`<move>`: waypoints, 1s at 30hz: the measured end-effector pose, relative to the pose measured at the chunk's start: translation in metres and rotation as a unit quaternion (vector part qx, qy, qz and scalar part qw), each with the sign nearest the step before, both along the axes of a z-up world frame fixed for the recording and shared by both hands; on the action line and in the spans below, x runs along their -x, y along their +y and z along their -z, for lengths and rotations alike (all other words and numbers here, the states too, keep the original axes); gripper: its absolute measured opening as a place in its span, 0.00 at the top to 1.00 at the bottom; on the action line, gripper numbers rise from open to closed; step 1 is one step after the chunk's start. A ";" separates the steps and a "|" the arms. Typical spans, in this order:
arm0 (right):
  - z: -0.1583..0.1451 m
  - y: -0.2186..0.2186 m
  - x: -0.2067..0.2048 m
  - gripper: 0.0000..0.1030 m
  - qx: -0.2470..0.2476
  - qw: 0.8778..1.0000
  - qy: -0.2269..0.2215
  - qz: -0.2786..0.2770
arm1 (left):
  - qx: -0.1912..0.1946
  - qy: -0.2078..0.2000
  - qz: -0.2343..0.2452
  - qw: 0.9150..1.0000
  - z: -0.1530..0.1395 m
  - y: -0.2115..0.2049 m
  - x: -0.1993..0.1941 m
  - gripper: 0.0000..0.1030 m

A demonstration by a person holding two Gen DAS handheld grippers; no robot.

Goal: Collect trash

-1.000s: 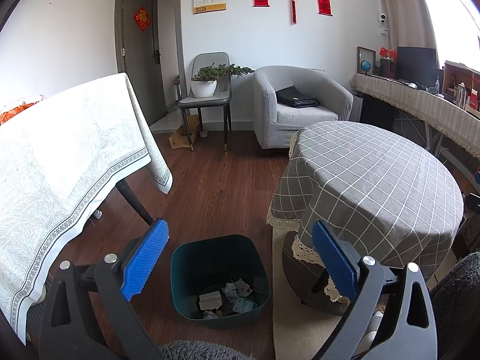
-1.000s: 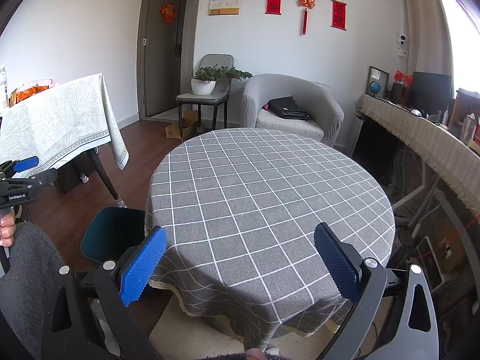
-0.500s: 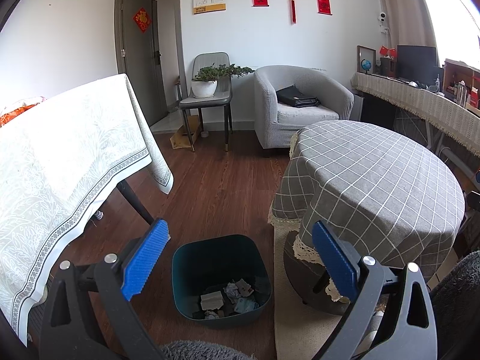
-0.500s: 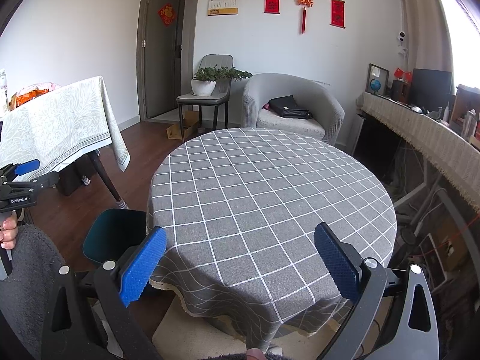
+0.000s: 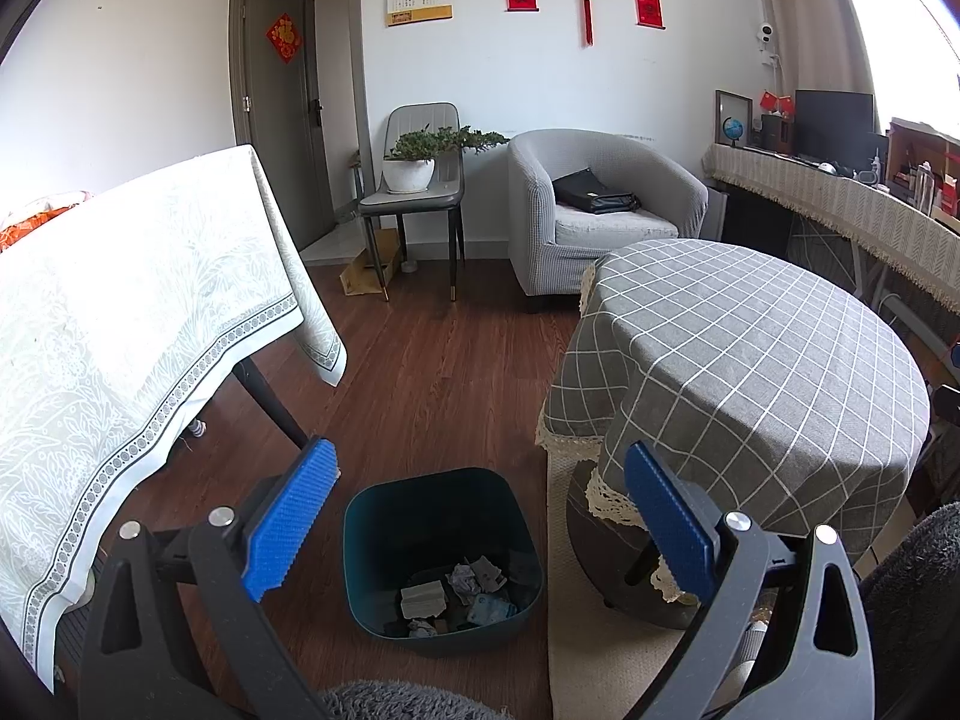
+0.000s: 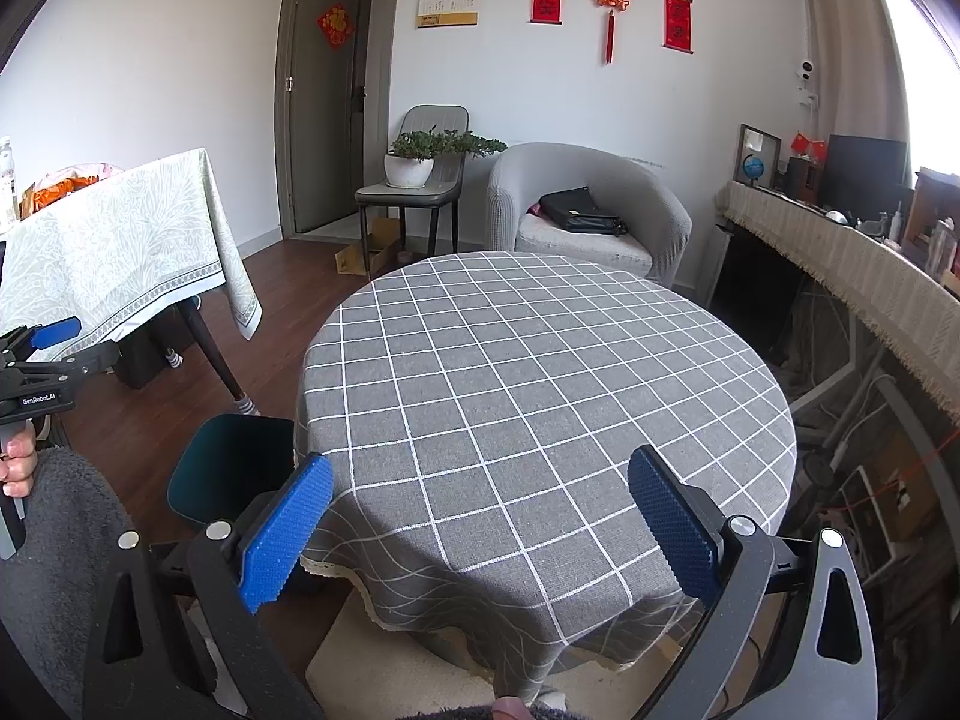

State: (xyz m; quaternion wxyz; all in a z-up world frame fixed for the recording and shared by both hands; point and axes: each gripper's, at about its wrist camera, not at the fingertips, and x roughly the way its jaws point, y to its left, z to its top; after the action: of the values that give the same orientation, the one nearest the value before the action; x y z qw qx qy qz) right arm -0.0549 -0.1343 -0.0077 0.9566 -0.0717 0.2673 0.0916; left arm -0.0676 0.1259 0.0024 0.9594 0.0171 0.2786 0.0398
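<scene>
A dark teal bin (image 5: 441,504) stands on the wood floor beside the round table. Several crumpled paper scraps (image 5: 459,591) lie in its bottom. My left gripper (image 5: 480,510) is open and empty, held above and just short of the bin. My right gripper (image 6: 480,522) is open and empty over the near edge of the round table with the grey checked cloth (image 6: 540,372). The bin's rim (image 6: 225,468) shows at the table's left in the right wrist view, and my left gripper (image 6: 42,354) shows at the far left there.
A table with a pale patterned cloth (image 5: 120,324) stands to the left. A grey armchair (image 5: 600,216) with a black bag and a chair with a potted plant (image 5: 420,168) stand at the back wall. A long covered sideboard (image 6: 852,264) runs along the right.
Both views have shifted only very slightly. Both grippers stay open and empty.
</scene>
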 end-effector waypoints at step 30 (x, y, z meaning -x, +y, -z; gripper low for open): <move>0.002 0.000 -0.002 0.03 0.008 1.000 0.004 -0.004 | 0.001 0.000 0.000 1.000 0.001 -0.002 0.001 0.04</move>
State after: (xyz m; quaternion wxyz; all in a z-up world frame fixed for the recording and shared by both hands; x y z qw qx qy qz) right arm -0.0533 -0.1343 -0.0101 0.9546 -0.0799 0.2711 0.0940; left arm -0.0686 0.1241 0.0012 0.9593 0.0159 0.2790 0.0399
